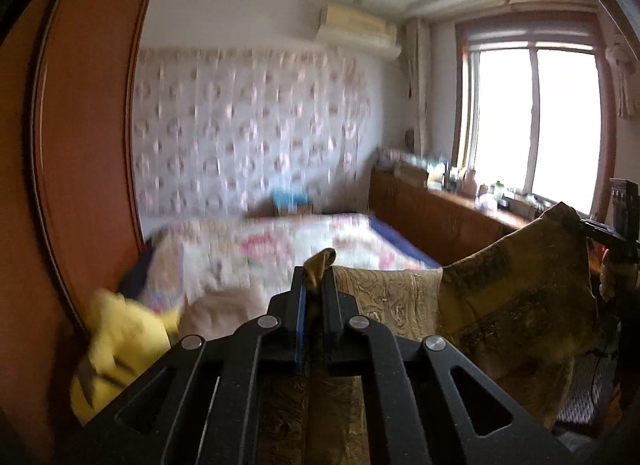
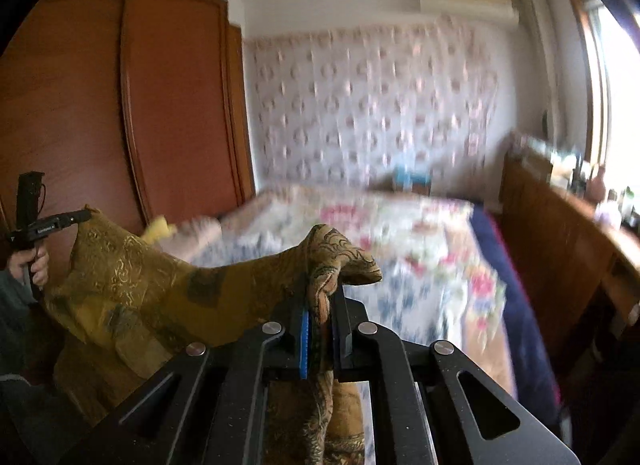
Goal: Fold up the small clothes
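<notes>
A mustard-gold patterned garment (image 1: 500,297) hangs stretched in the air between both grippers, above the bed. My left gripper (image 1: 316,281) is shut on one corner of it, which pokes up between the fingers. My right gripper (image 2: 322,293) is shut on the other corner (image 2: 340,257). In the left wrist view the right gripper (image 1: 600,229) shows at the far right, pinching the cloth edge. In the right wrist view the left gripper (image 2: 76,219) shows at the far left, held by a hand, with the garment (image 2: 132,277) sagging between.
A bed with a floral quilt (image 1: 280,249) lies ahead and below. A yellow plush toy (image 1: 120,349) sits at its near left. A reddish wooden wardrobe (image 2: 120,105) stands to the left. A wooden cabinet (image 1: 440,213) with bottles runs under the window at the right.
</notes>
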Action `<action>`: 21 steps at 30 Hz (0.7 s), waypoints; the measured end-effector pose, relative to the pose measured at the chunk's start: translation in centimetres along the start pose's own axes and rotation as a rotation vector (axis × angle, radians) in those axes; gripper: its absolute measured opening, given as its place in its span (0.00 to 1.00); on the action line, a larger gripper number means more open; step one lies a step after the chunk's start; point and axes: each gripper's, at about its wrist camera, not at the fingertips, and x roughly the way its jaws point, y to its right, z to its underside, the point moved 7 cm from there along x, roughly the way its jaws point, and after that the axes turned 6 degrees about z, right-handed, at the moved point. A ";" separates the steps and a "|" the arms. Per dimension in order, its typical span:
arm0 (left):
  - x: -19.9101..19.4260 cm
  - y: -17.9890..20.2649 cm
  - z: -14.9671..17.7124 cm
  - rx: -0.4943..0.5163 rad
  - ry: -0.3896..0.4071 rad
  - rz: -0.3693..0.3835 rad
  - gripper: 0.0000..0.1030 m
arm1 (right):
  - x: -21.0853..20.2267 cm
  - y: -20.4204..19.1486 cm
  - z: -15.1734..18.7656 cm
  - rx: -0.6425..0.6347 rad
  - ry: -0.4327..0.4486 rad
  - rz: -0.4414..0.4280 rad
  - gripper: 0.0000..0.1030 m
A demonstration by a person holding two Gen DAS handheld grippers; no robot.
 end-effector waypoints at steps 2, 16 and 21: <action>-1.4 0.0 -2.6 0.020 0.052 -0.010 0.06 | -1.8 -0.4 -2.6 -0.009 0.057 -0.003 0.07; -11.8 0.5 -13.9 0.117 0.329 -0.097 0.06 | -13.9 -1.5 -14.3 -0.084 0.304 0.041 0.07; -11.6 0.1 -14.0 0.116 0.334 -0.107 0.06 | -14.5 -2.3 -14.2 -0.095 0.322 0.071 0.07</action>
